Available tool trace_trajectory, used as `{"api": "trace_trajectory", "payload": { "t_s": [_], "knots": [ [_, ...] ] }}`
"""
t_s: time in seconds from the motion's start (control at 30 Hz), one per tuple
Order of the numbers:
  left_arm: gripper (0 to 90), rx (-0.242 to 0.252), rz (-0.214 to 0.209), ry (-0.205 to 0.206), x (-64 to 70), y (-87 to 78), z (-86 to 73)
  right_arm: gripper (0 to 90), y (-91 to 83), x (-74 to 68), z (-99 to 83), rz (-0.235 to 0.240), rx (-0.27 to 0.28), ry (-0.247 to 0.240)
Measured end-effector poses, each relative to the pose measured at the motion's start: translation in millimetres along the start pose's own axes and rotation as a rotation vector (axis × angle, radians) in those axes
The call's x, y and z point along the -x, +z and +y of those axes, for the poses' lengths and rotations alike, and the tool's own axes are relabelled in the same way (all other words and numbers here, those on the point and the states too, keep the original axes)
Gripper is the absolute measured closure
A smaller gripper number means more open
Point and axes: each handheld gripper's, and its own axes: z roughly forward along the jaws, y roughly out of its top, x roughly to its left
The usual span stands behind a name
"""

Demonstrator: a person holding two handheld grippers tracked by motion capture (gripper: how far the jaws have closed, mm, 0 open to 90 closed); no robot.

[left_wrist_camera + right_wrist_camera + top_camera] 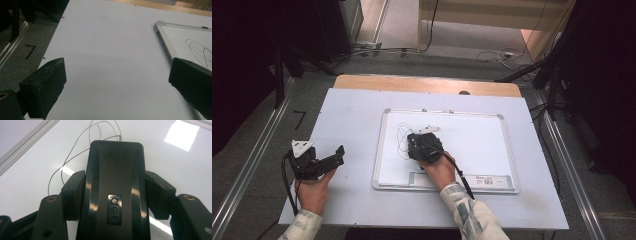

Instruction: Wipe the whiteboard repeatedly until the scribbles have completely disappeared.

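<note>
A white whiteboard [472, 145] in a silver frame lies flat in the middle of the table. Thin black scribbled loops [401, 134] mark its left part, also seen as pen lines [75, 155] in the right gripper view. My right gripper [421, 143] rests on the board just right of the scribble, shut on a black board eraser [115, 160] with a "deli" logo. The eraser's front end touches the lines. My left gripper [337, 161] sits on the table left of the board, its jaws wide open [117, 75] and holding nothing. The board's frame [165, 42] passes by its right jaw.
A pale sheet [352, 115] covers the table, with a wooden strip [427, 84] at the far edge. Metal rails [257, 160] run along the floor on both sides. Black stands [557, 80] and cables [507, 55] stand beyond the table.
</note>
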Motion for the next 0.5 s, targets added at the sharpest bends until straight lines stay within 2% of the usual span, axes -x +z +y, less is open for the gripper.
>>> {"api": "trace_trajectory", "payload": {
  "t_s": [0.27, 0.5],
  "knots": [
    [1.8, 0.0, -0.001, 0.003, 1.0, 0.8, 0.3, 36.0, 0.0, -3.0, 0.0, -0.001, 0.002, -0.003],
    [1.8, 0.001, -0.002, 0.003, 1.0, 1.2, 0.5, 36.0, 1.7, -14.3, 1.8, 0.007, 0.005, -0.015]
  ]
}}
